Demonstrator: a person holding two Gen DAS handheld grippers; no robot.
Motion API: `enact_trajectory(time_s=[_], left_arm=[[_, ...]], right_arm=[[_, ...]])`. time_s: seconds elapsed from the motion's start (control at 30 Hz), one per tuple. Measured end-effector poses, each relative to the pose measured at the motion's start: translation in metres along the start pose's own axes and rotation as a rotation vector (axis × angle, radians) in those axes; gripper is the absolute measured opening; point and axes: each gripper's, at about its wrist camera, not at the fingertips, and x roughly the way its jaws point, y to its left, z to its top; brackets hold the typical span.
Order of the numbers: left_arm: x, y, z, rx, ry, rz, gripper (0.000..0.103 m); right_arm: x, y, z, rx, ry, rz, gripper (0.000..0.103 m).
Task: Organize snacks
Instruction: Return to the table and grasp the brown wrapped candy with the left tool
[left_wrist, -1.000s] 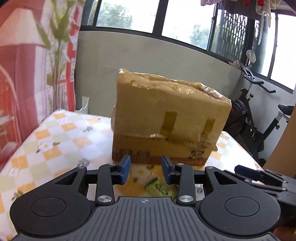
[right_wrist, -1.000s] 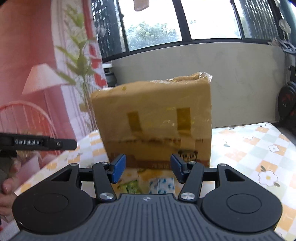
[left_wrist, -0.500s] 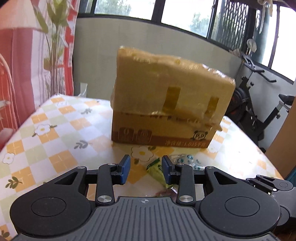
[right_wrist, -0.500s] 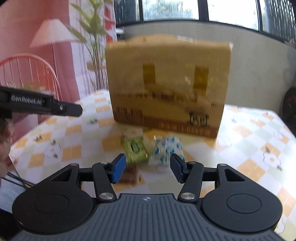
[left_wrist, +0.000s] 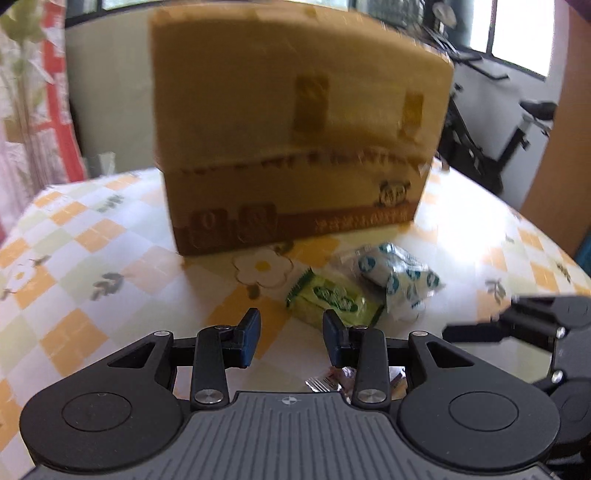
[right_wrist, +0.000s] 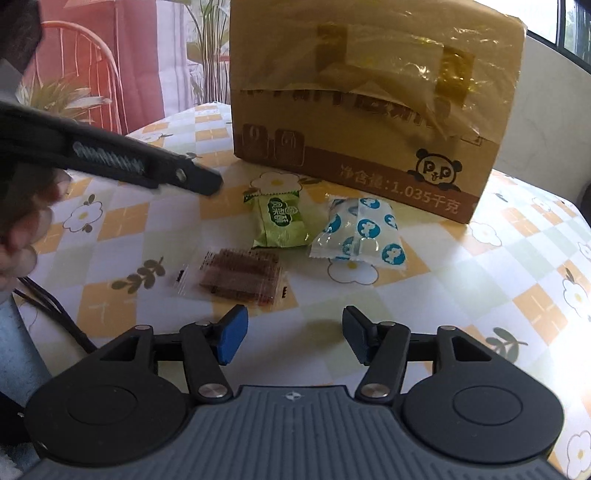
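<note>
We read this as an approach: three snacks lie loose on the checked cloth in front of the closed box, so they are out in the open for picking, and both tongs tip down toward them with nothing held.

In the right wrist view the right gripper sits at the bottom centre, its jaws partly apart and empty; they have just been opening, which suits a reach for a packet. The brown bar in clear wrap lies just above its left pad, closest of the three. The green packet is higher, at mid-frame, and the blue-dotted packet lies beside it to the right, the two nearly touching. All three are clear of the pads.

In the left wrist view, which is blurred, the left gripper is at the lower centre, jaws narrowly parted and empty. The green packet shows just above its right pad, the blue-dotted one further up and right, and the bar peeks out low, behind the right finger.
</note>
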Motion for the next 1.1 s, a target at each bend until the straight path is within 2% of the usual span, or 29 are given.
enact_trajectory(time_s=[0.13, 0.27, 0.37, 0.43, 0.6, 0.7, 0.83, 0.97, 1.03, 1.1], left_arm=[[0.018, 0.000, -0.003, 0.008, 0.045, -0.074, 0.039], [0.024, -0.002, -0.007, 0.009, 0.064, -0.093, 0.039], [0.023, -0.006, -0.010, -0.008, 0.076, -0.135, 0.045], [0.022, -0.011, -0.014, 0.009, 0.083, -0.145, 0.052], [0.018, -0.025, -0.021, 0.054, 0.081, -0.160, 0.059], [0.018, -0.034, -0.023, 0.100, 0.072, -0.140, 0.061], [0.020, -0.050, -0.028, 0.196, 0.056, -0.071, 0.064], [0.018, -0.051, -0.031, 0.139, 0.035, -0.023, 0.056], [0.016, -0.052, -0.032, 0.136, 0.027, -0.016, 0.049], [0.013, -0.049, -0.033, 0.124, 0.025, -0.016, 0.048]], right_arm=[[0.007, -0.006, 0.004, 0.007, -0.006, -0.015, 0.062], [0.009, -0.017, 0.004, 0.042, -0.023, -0.060, 0.062], [0.009, -0.028, 0.002, 0.091, -0.034, -0.077, 0.062], [0.009, -0.032, 0.000, 0.106, -0.044, -0.085, 0.062], [0.008, -0.036, -0.003, 0.117, -0.069, -0.081, 0.062], [0.007, -0.041, -0.005, 0.152, -0.082, -0.086, 0.062], [0.005, -0.046, -0.007, 0.186, -0.093, -0.083, 0.062], [0.005, -0.046, -0.007, 0.187, -0.096, -0.081, 0.062], [0.004, -0.046, -0.007, 0.188, -0.096, -0.080, 0.062], [0.004, -0.046, -0.008, 0.189, -0.097, -0.078, 0.062]])
